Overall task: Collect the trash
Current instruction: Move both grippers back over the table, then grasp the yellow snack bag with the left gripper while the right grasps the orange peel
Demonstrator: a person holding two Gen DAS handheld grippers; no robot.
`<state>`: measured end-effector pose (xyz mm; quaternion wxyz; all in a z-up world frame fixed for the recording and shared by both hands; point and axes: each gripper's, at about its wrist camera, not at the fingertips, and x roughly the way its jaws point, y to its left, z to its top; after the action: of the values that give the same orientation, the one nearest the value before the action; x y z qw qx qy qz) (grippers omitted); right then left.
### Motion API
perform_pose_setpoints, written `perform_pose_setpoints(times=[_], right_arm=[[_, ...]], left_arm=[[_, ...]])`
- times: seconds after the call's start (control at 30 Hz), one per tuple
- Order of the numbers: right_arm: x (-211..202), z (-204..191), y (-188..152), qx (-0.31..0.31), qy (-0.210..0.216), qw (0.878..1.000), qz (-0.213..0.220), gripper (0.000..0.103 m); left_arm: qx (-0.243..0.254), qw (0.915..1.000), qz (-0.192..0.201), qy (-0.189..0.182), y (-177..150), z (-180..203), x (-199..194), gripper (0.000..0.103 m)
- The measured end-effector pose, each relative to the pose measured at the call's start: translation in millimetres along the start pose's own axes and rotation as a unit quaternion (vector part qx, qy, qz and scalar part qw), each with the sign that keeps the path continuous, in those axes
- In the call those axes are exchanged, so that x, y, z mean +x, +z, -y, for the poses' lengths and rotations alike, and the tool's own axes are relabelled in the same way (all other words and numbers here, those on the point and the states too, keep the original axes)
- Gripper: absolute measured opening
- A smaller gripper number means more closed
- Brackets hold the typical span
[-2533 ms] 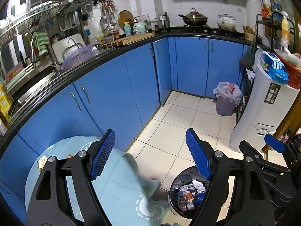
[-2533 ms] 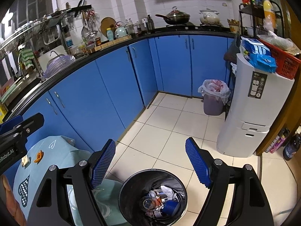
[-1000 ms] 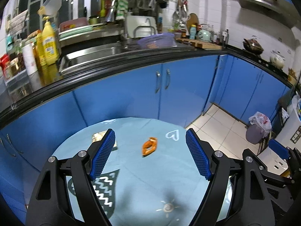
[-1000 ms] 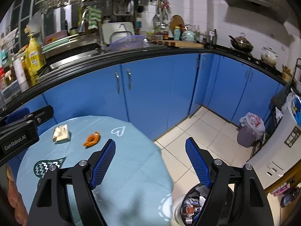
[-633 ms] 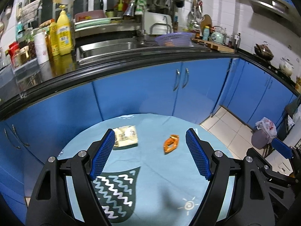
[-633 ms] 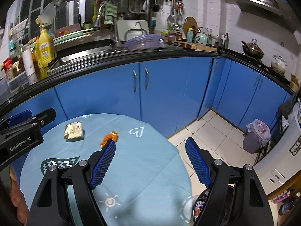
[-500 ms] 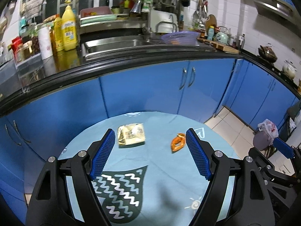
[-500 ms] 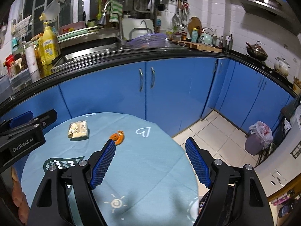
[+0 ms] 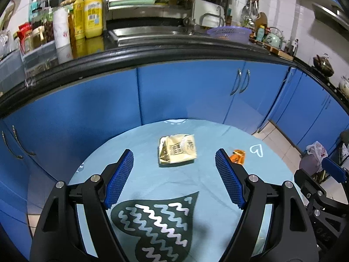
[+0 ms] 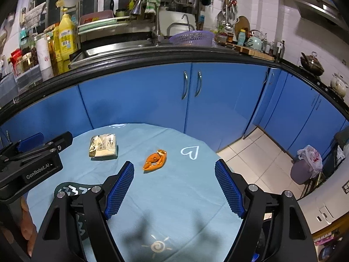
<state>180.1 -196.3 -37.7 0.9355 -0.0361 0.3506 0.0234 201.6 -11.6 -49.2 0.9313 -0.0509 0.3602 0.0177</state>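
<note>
A crumpled beige wrapper (image 9: 177,149) lies on the round table's light blue cloth (image 9: 209,183), ahead of my left gripper (image 9: 174,179), which is open and empty above the cloth. An orange wrapper (image 9: 237,156) lies to its right, partly behind the right finger. In the right wrist view the orange wrapper (image 10: 155,160) lies just ahead of my open, empty right gripper (image 10: 174,185), toward its left finger. The beige wrapper (image 10: 103,146) is farther left, near the left gripper's body (image 10: 32,161).
Blue cabinets (image 10: 135,100) under a black counter (image 9: 152,50) curve behind the table. A sink, bottles (image 9: 92,8) and a purple basket (image 10: 192,38) stand on the counter. A bagged grey bin (image 10: 306,167) stands on the tiled floor at right.
Both grippers swung left from the black floor bin to the table. The two wrappers came into view and now sit closer and more centred. Both grippers stayed open.
</note>
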Motion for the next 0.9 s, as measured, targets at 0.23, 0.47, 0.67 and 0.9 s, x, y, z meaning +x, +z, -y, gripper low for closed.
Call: perform_pose_setpoints(times=[0.23,0.47,0.67,0.9], right_arm=[[31,-11,4,0.000,0.008,1.000,-0.024,0.075],[66,-19,6,0.001,0.012,0.998,-0.054,0.075],[92,-23,4,-0.002,0.006,0.997,-0.073,0.084],[117,-21,2,0.004,0.006,0.995,-0.095,0.084]], left_arm=[[-0.006,0.9997,-0.023,0.003,-1,-16,33,0.077],[-0.020,0.9980,-0.059,-0.009,0,-31,70,0.079],[-0.013,0.9969,-0.075,-0.019,3,-27,96,0.093],[0.004,0.9959,-0.088,-0.018,9,-15,123,0.097]])
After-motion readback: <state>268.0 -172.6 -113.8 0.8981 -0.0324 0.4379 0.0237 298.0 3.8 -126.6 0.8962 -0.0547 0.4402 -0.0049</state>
